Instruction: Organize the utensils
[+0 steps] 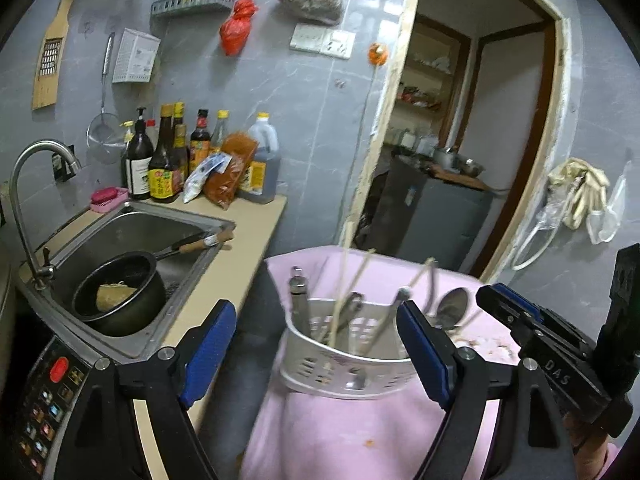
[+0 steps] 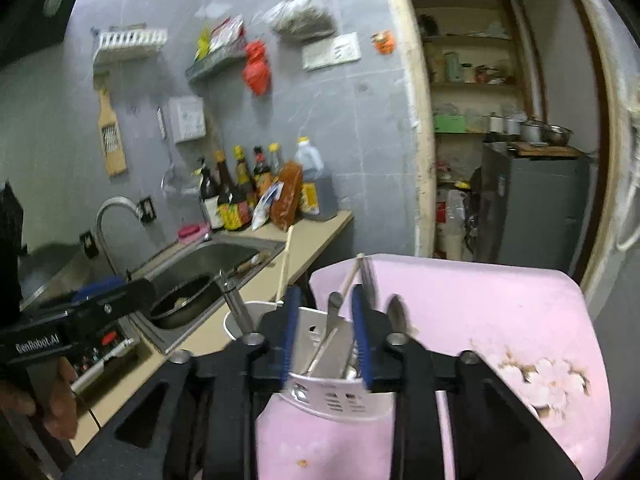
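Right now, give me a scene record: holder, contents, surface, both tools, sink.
holder: white perforated utensil holder, upright
contents: spoon, chopsticks, other metal utensils
surface: pink cloth
left tool: open, pads either side of the holder, not touching
right tool: partly open above the holder, nothing gripped
sink: dark pot inside

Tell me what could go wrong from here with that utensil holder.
The utensil holder sits on soft pink cloth, so a nudge could tip it. The right gripper hangs partly open right over the packed handles and could snag a chopstick or the spoon. The left gripper straddles the holder and might shove it.
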Motion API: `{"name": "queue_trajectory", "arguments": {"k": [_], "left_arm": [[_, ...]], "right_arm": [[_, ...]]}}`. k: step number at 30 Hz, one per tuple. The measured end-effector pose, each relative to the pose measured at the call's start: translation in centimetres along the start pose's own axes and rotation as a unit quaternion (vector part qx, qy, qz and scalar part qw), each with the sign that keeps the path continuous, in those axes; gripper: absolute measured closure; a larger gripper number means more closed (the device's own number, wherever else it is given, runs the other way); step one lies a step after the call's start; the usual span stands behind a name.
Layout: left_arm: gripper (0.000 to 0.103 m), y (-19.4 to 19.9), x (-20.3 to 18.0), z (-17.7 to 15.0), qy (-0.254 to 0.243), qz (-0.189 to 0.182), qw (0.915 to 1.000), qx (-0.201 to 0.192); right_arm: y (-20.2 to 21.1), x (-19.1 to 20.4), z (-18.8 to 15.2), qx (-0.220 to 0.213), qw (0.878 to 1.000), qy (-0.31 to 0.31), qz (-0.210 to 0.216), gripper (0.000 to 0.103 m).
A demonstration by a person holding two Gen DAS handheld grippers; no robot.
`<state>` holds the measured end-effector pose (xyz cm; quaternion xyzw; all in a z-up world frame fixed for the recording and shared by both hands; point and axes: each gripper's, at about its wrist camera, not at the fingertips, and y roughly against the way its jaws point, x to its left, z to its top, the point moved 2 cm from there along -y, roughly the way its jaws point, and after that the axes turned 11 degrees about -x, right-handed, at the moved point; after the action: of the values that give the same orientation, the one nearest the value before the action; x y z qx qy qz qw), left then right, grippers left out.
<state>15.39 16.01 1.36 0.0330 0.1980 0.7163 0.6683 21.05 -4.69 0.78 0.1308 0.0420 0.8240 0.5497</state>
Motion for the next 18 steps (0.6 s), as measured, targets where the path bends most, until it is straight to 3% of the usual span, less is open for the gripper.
{"name": "queue_trajectory", "arguments": {"k": [8, 15, 18], "left_arm": [[0.0, 6.3, -4.1, -0.9, 0.0, -0.027, 0.9985, -0.049], [0.0, 11.7, -6.8, -3.3, -0.011, -0.035, 0.9975, -0.06], [0.0, 13.9, -7.6, -5.0, -0.021, -0.034, 0.9976, -0.057]], "right_arm": [[9.5, -3.8, 0.2, -0.036, 0.998, -0.026, -0.051, 0.041], [17.4, -5.9, -1.9, -0.025, 0.996, -0.02, -0.079, 0.011], [20.4, -6.5, -2.9, -0.021, 0.996, -0.017, -0.085, 0.006]]}}
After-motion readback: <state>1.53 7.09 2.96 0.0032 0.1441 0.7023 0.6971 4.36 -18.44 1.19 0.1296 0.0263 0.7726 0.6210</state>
